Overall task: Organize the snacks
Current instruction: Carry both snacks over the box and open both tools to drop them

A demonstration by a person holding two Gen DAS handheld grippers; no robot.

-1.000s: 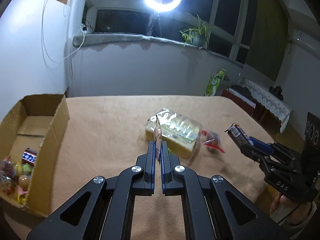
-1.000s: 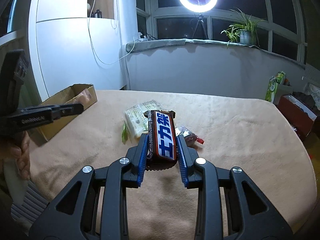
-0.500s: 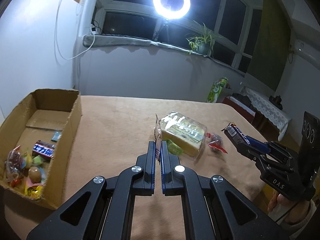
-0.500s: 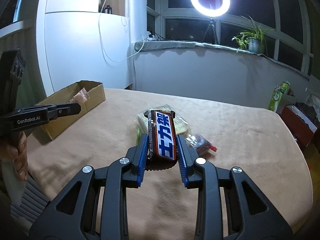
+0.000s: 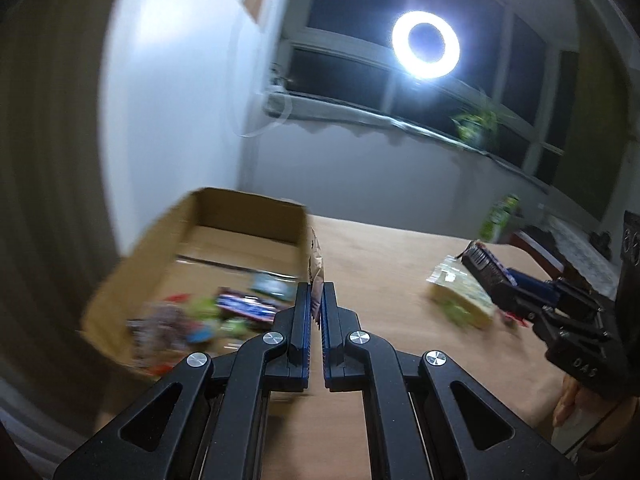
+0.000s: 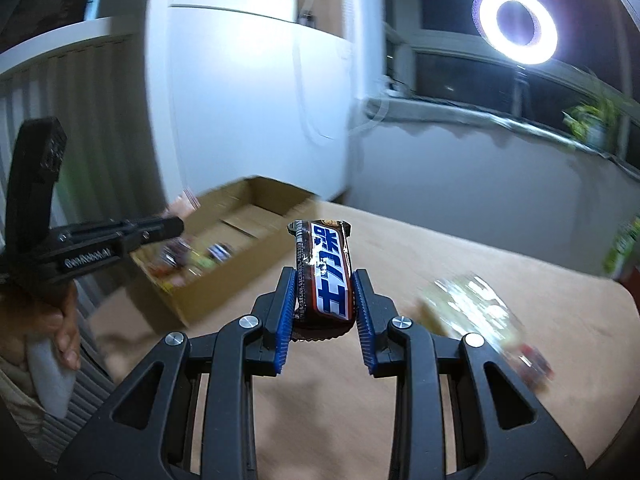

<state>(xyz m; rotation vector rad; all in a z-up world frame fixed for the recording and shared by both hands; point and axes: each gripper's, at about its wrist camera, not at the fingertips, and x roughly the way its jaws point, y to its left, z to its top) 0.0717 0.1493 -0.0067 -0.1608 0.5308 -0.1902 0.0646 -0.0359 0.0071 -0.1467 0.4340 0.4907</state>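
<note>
1. Left wrist view: left gripper (image 5: 316,300) has its jaws nearly together, pinching the lower edge of a thin snack sachet (image 5: 316,258) that stands up just above the near right corner of the cardboard box (image 5: 240,216). I judge the sachet light, limp and crinkly; an edge pinch suits it, though it may flop on release. Blurred snacks lie inside the box. Right of the box, on the tabletop (image 5: 384,256), sits a wrapped bread pack (image 5: 460,292).
2. Right wrist view: right gripper (image 6: 325,300) has its jaws clamped on the lower half of a chocolate bar (image 6: 324,272), held above the tabletop right of the box. The bar looks stiffer, its wrapper glossy and likely slippery; a grip across its width is sound.
</note>
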